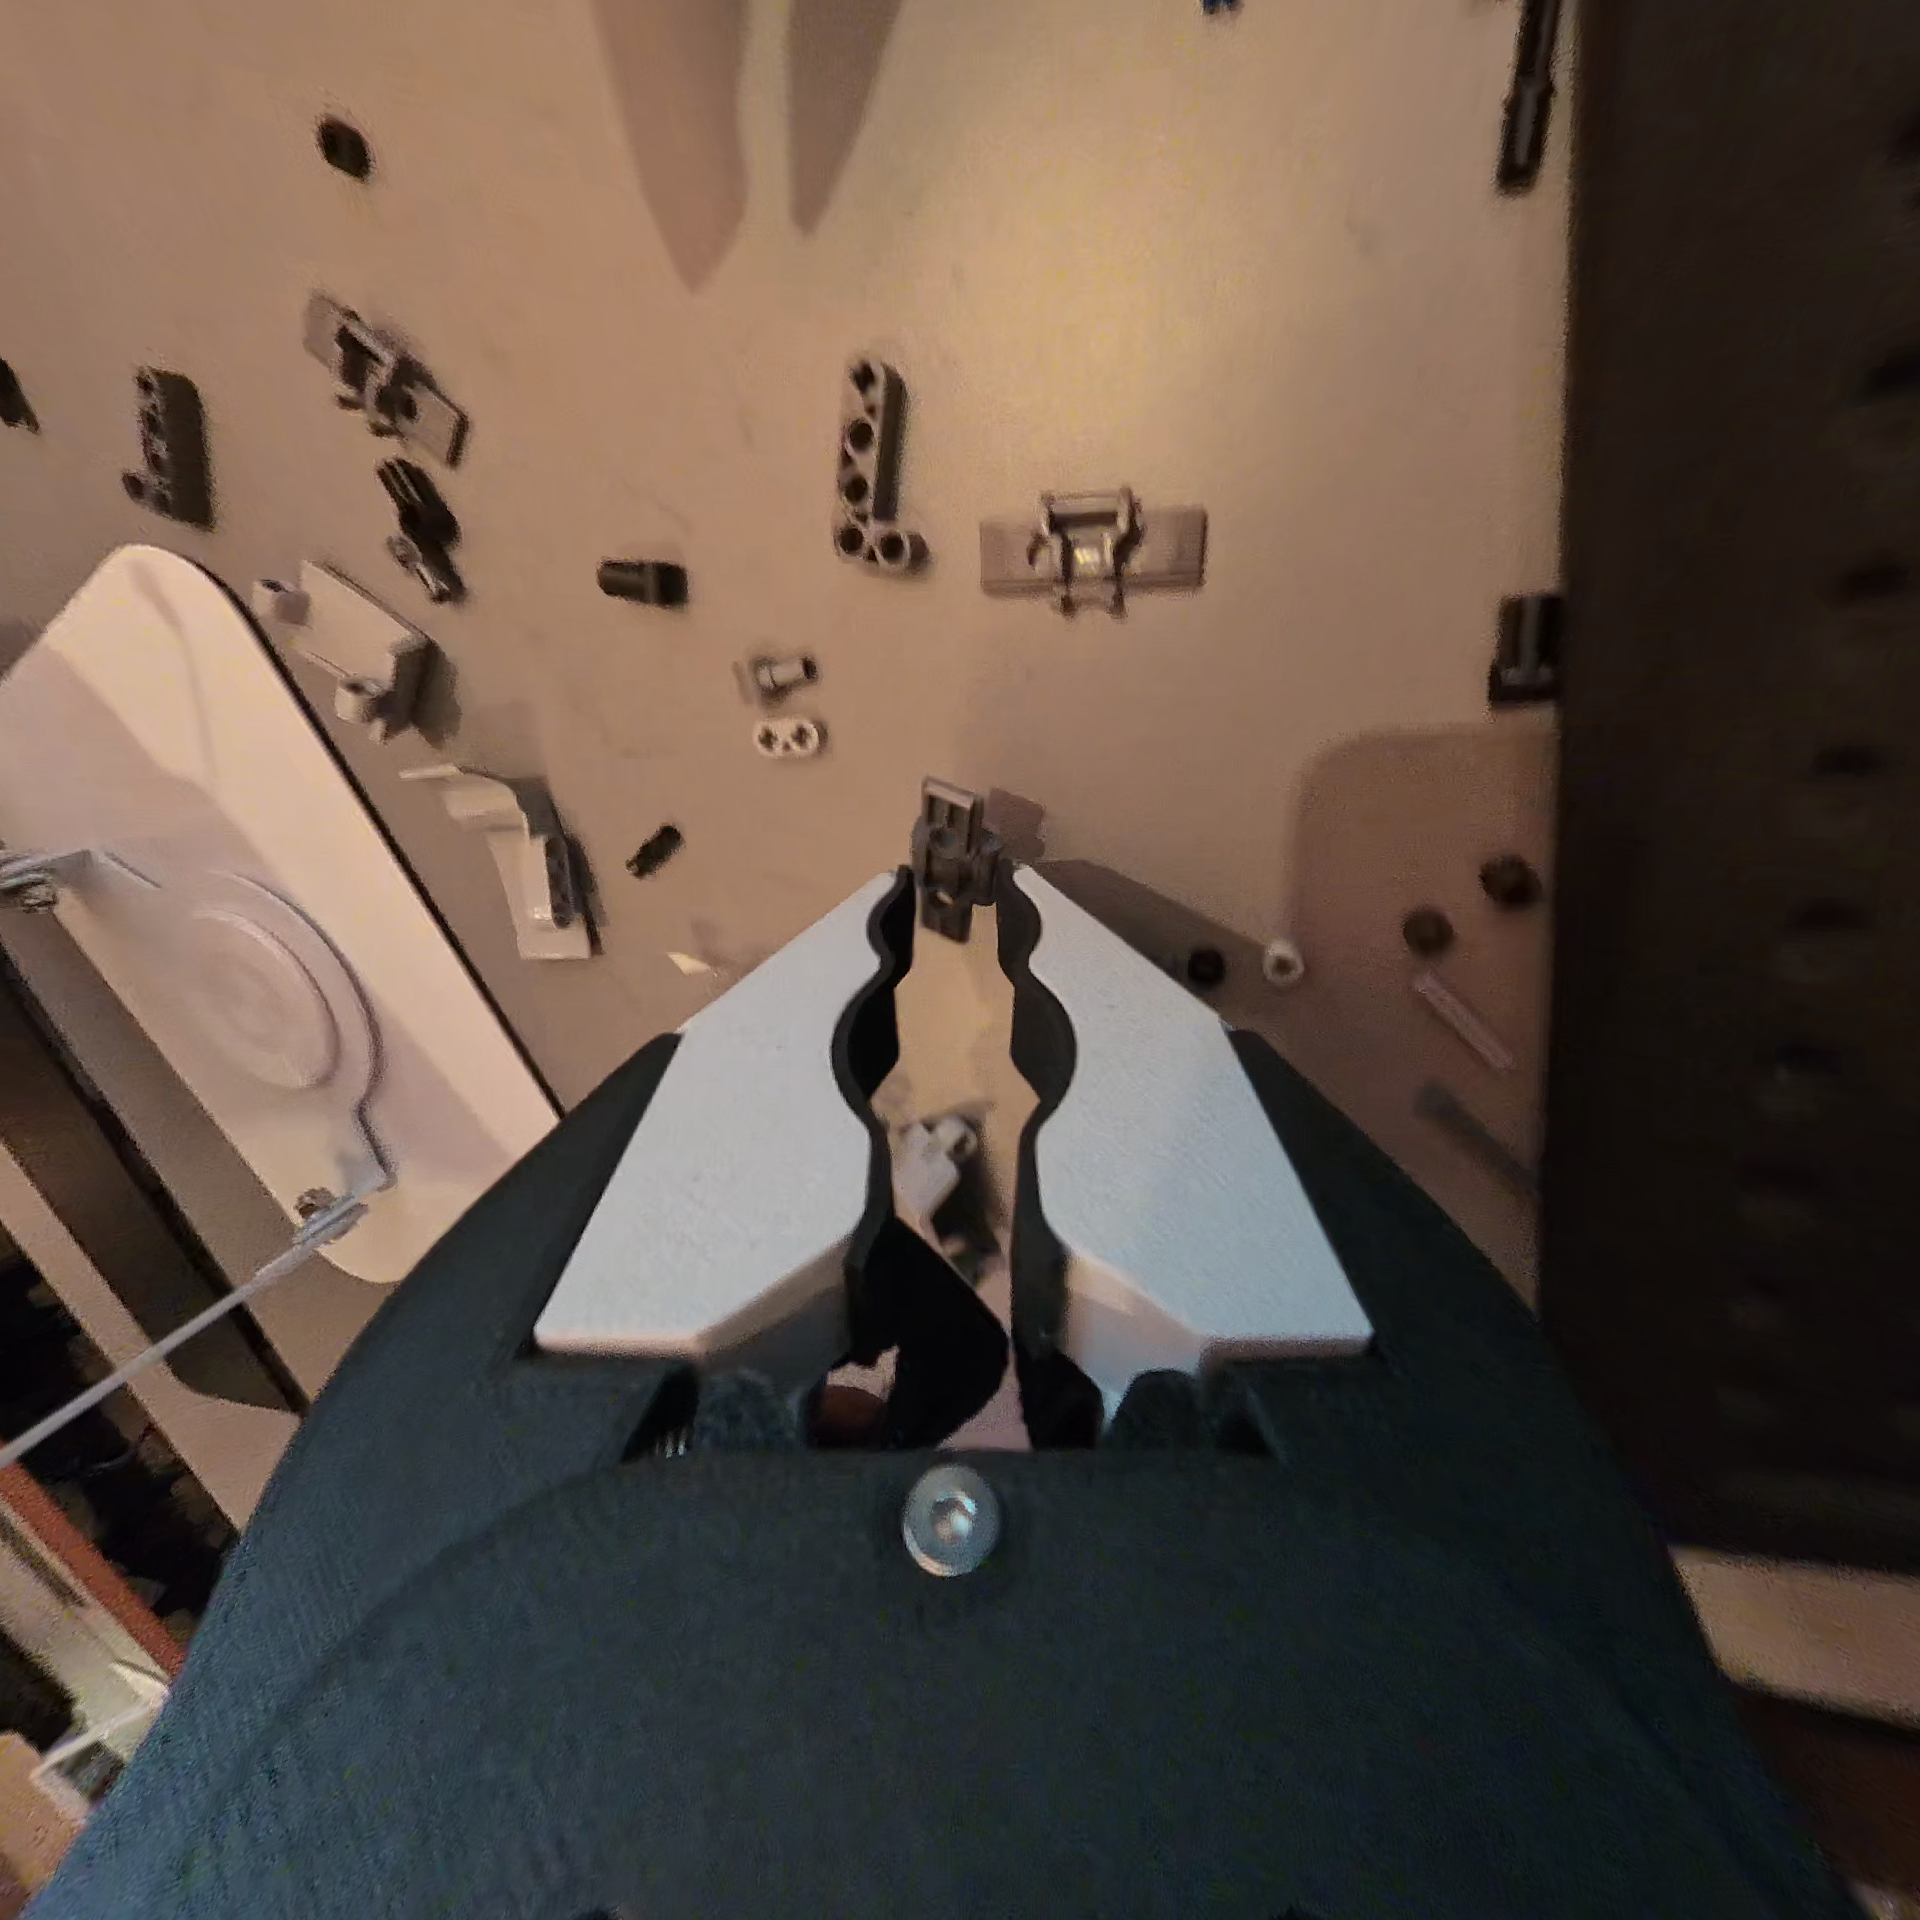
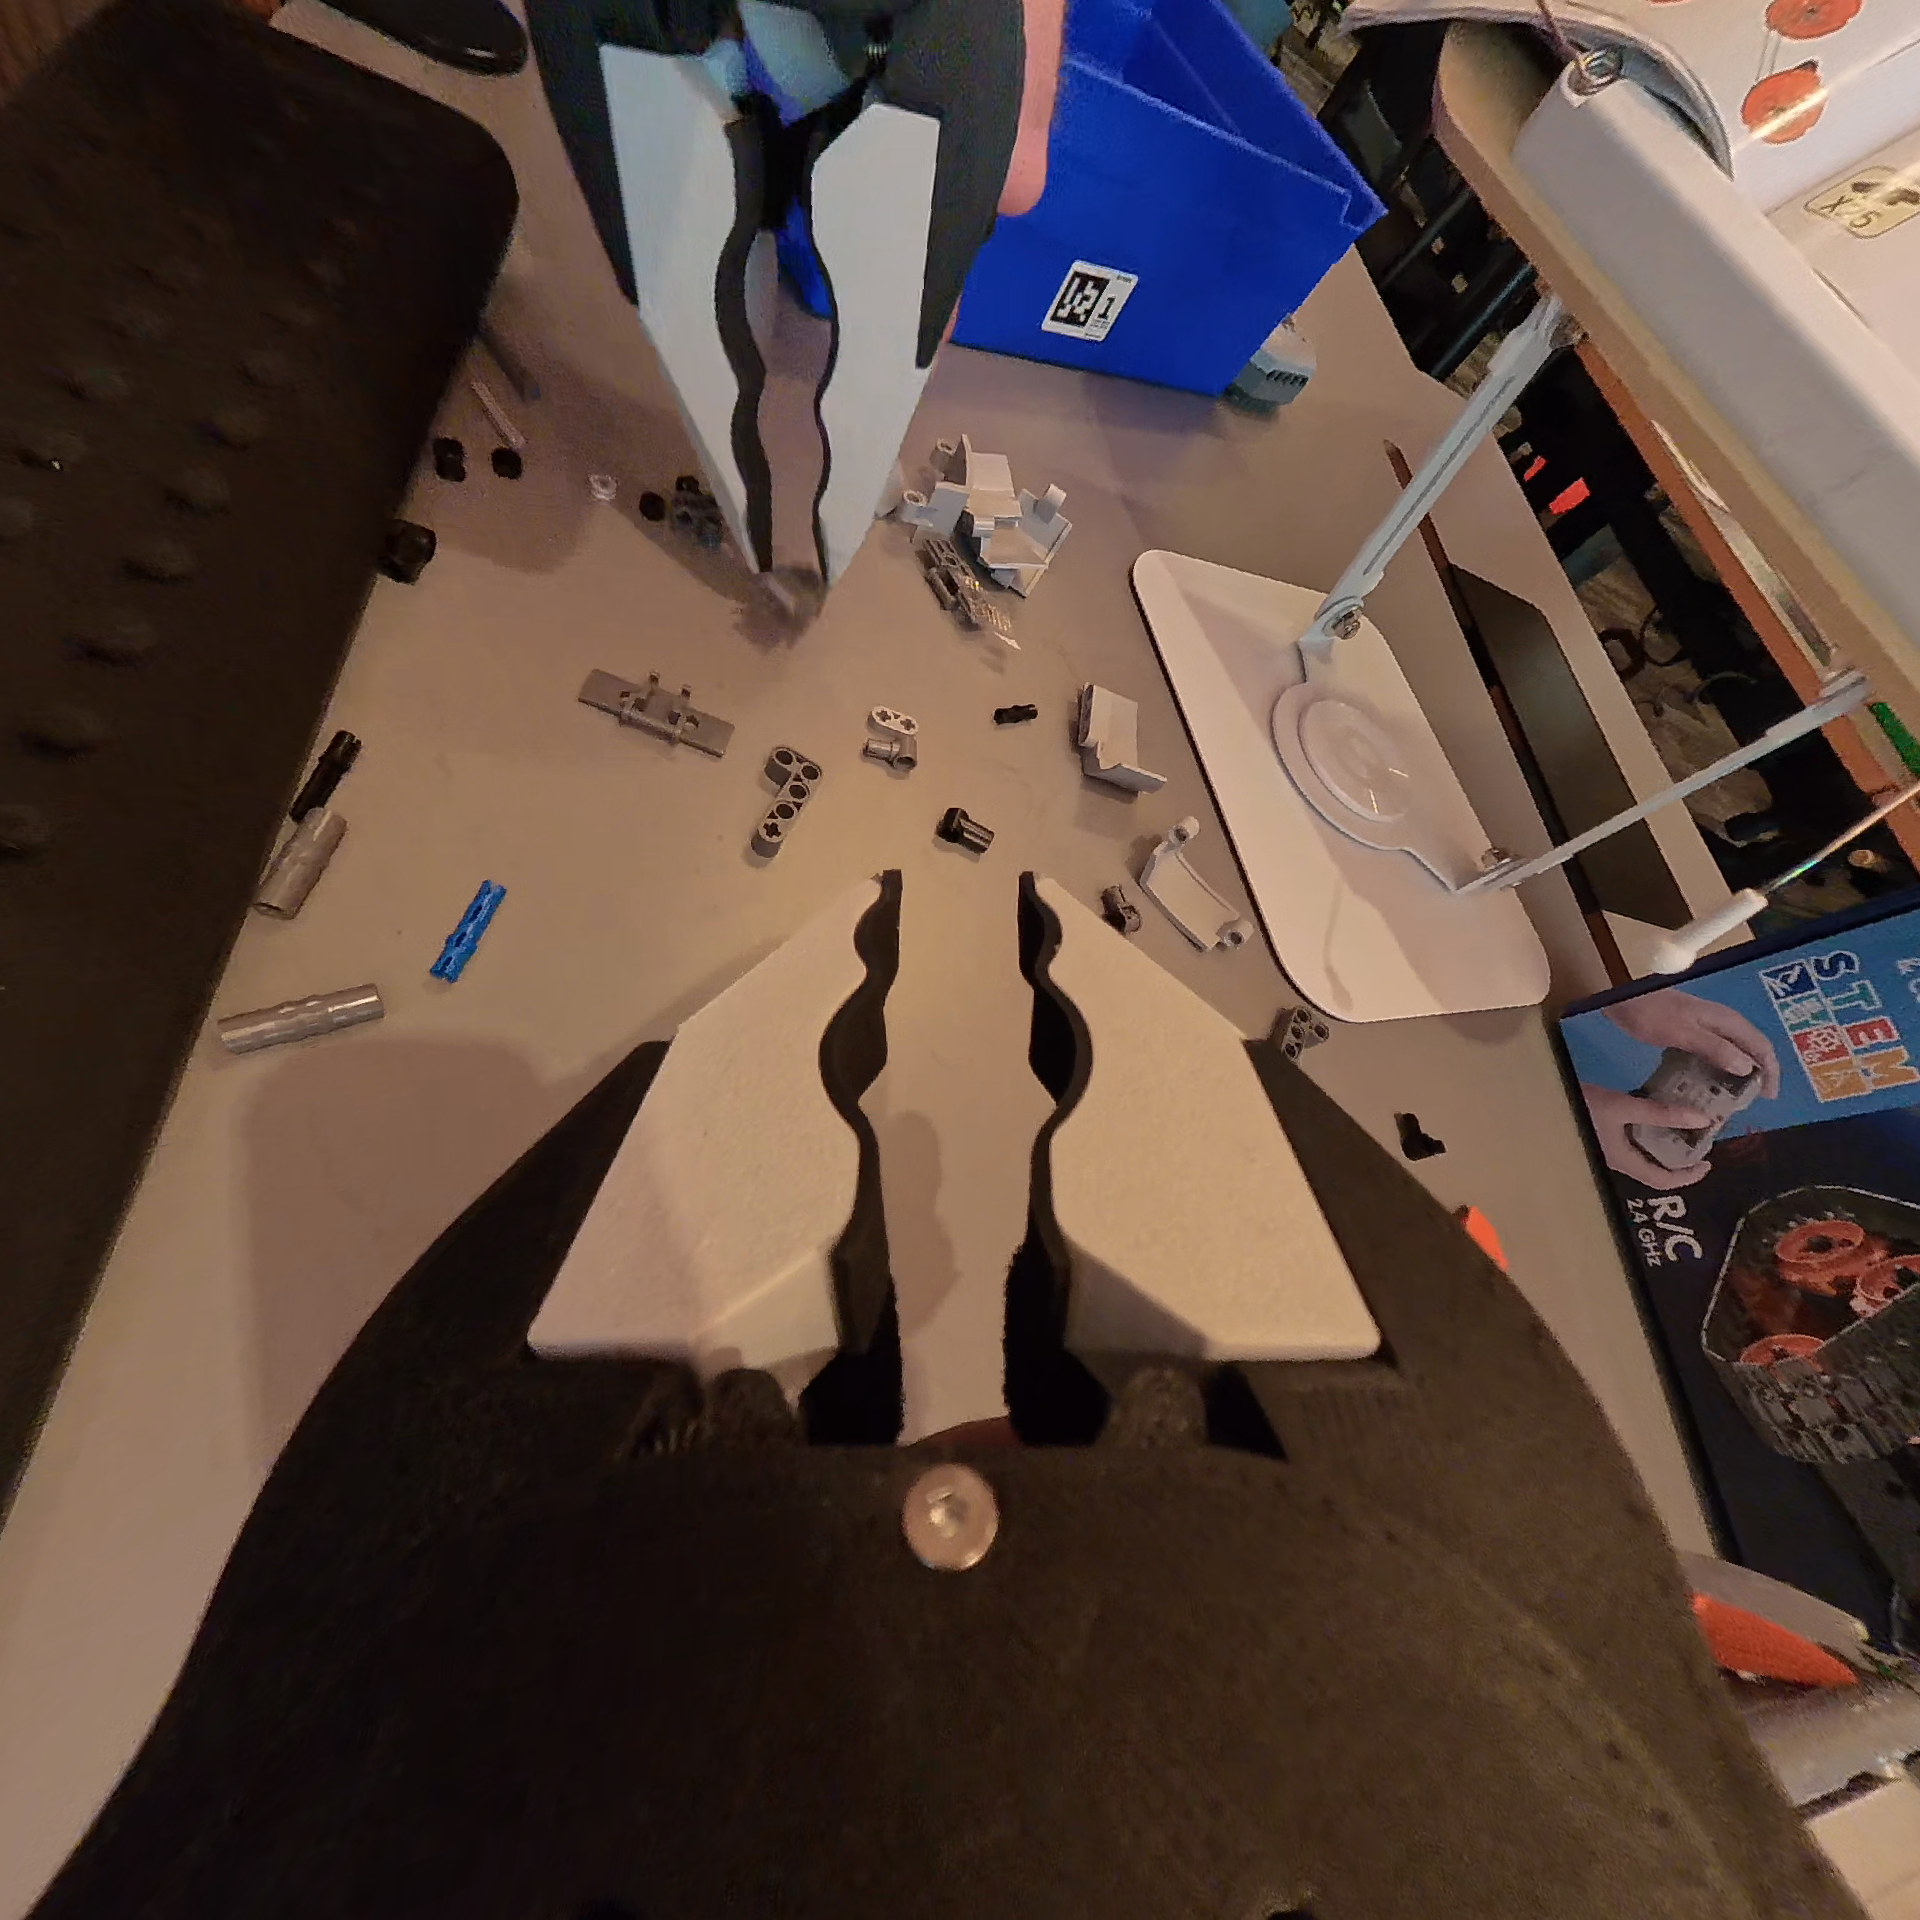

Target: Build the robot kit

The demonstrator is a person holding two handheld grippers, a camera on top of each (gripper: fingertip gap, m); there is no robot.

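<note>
Writing: I can see a white square sticker (image 2: 1089, 299) with a black block code on the blue folding crate (image 2: 1164, 208), and a printed cardboard toy box (image 2: 1756, 1195) with lettering and a picture at the right edge; I leave the words unread.

Left gripper (image 1: 954, 883): my left tongs are clenched on a small dark grey clip-like plastic piece (image 1: 951, 868), pinched between the tips just over the pale grey tabletop (image 1: 1143, 312). The piece stands roughly upright between the tips.

Left pose: from the right wrist view I see it (image 2: 795, 566) coming in from the far side, fingers pointing steeply down, tips close to the table.

Right gripper (image 2: 958, 883): released, a clear gap between the tips and bare table showing through, nothing in them. It hangs above the table, angled forward and down.

Nearest to right: a small black connector pin (image 2: 964, 831) lies just ahead of the tips, with a grey angled beam with round holes (image 2: 787, 798) to its left.

Only in left view: the held piece itself; the right view blurs it.

Only in right view: the crate, the toy box, a short blue ribbed axle connector (image 2: 468, 930) and a cluster of light grey assembled bricks (image 2: 987, 520).

Both views: the white lamp base plate (image 1: 208, 883) (image 2: 1340, 790), and the black studded mat (image 1: 1745, 727) (image 2: 187, 520) along one side.
</note>
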